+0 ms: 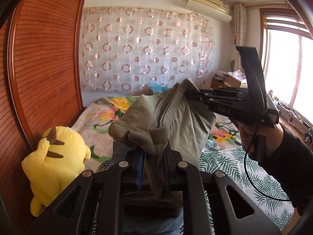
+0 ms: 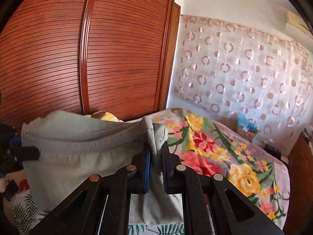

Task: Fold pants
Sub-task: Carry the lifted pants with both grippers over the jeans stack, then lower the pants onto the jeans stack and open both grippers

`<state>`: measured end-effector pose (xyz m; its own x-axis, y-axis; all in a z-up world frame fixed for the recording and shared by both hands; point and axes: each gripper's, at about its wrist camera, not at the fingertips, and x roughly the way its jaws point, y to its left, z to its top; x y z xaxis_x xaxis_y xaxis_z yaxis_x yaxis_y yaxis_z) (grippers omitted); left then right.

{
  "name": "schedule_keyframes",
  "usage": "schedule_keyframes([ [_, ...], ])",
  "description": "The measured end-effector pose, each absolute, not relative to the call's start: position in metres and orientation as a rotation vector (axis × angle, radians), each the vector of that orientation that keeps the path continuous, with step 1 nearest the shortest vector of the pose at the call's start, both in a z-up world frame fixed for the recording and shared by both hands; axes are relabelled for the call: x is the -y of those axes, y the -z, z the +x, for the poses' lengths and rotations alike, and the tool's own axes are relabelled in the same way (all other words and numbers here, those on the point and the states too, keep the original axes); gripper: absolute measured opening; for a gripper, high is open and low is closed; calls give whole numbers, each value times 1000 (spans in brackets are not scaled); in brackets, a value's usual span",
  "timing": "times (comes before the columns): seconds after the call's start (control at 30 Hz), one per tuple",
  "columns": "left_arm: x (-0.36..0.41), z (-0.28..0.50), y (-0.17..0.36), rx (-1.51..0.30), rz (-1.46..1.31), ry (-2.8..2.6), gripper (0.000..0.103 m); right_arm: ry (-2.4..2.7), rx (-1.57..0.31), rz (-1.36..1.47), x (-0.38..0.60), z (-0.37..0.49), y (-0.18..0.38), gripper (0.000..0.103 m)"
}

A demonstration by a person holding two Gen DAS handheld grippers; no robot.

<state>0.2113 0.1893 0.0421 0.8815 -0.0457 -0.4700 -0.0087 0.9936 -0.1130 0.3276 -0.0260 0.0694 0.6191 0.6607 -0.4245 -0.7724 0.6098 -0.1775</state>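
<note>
Grey-green pants (image 1: 166, 115) hang in the air above the bed, stretched between both grippers. My left gripper (image 1: 154, 154) is shut on a bunched corner of the cloth at the bottom of the left wrist view. My right gripper (image 1: 188, 94) comes in from the right there, held by a hand in a dark sleeve, and pinches the other end. In the right wrist view the pants (image 2: 78, 143) spread leftward from my right gripper (image 2: 156, 156), whose blue pads clamp a seamed edge. The left gripper (image 2: 29, 153) shows dark at the far left edge.
A yellow plush toy (image 1: 52, 164) lies by the wooden wardrobe (image 1: 45, 68) on the left. The bed carries a floral blanket (image 2: 225, 156) and a leaf-print sheet (image 1: 254, 176). A patterned curtain (image 1: 146, 49) covers the far wall, and a cluttered desk (image 1: 228, 80) stands by the window.
</note>
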Motion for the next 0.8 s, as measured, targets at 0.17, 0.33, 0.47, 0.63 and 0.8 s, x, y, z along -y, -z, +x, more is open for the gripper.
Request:
schedule_keyframes([
  [0.17, -202, 208, -28, -514, -153, -12, 18, -922, -346, -398, -3, 346, -62, 10],
  [0.33, -212, 204, -14, -548, -174, -61, 18, -986, -374, -407, -21, 362, -51, 10],
  [0.47, -218, 202, -2, -584, -198, -100, 20, -1002, -414, -432, -33, 376, -41, 10],
  [0.63, -220, 198, 6, -622, -226, -104, 28, -996, -481, -423, -32, 392, -40, 23],
  [0.8, -219, 189, -3, -609, -213, -118, 47, -983, -464, -366, -4, 398, -62, 38],
])
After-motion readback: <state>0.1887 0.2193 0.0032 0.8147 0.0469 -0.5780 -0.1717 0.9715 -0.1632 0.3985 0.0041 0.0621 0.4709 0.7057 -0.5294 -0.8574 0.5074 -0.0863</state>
